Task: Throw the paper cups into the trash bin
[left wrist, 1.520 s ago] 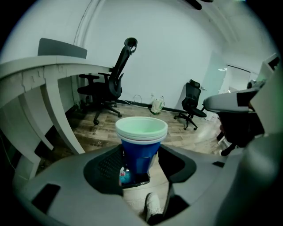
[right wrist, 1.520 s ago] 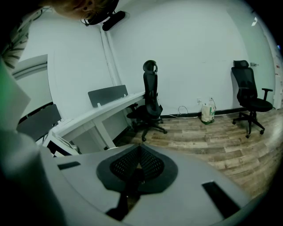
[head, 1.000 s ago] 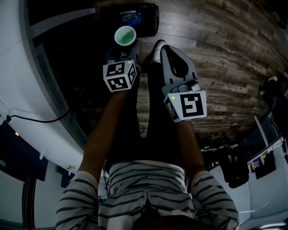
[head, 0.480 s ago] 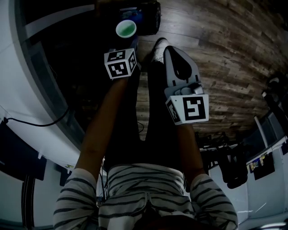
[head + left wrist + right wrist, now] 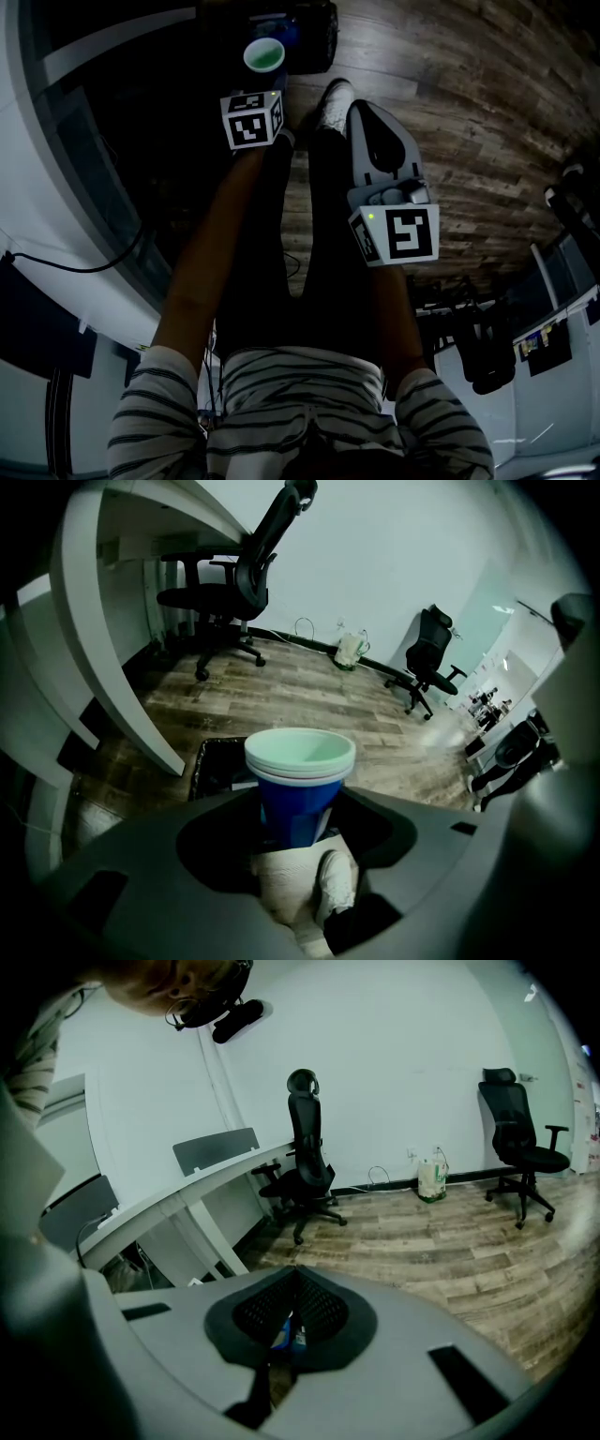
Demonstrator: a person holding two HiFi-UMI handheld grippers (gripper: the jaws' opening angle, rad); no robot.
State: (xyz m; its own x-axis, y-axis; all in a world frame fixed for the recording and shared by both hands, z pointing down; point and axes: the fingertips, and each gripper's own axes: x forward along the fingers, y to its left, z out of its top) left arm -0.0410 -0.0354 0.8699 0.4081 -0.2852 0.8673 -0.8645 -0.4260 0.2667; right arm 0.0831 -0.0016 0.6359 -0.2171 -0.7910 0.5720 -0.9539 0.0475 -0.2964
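L gripper (image 5: 298,829) is clamped on the blue paper cup (image 5: 263,55) (maybe 2 nested). I've got it upright by the trash bin (image 5: 317,45) edge, prob. so it drops in clean. R gripper (image 5: 292,1324) fingers together, empty, parked aside.

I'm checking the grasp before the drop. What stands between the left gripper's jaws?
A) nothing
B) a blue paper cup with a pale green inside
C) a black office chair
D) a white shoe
B: the left gripper view shows the blue paper cup with a pale green inside upright between the left gripper jaws, above the black trash bin.
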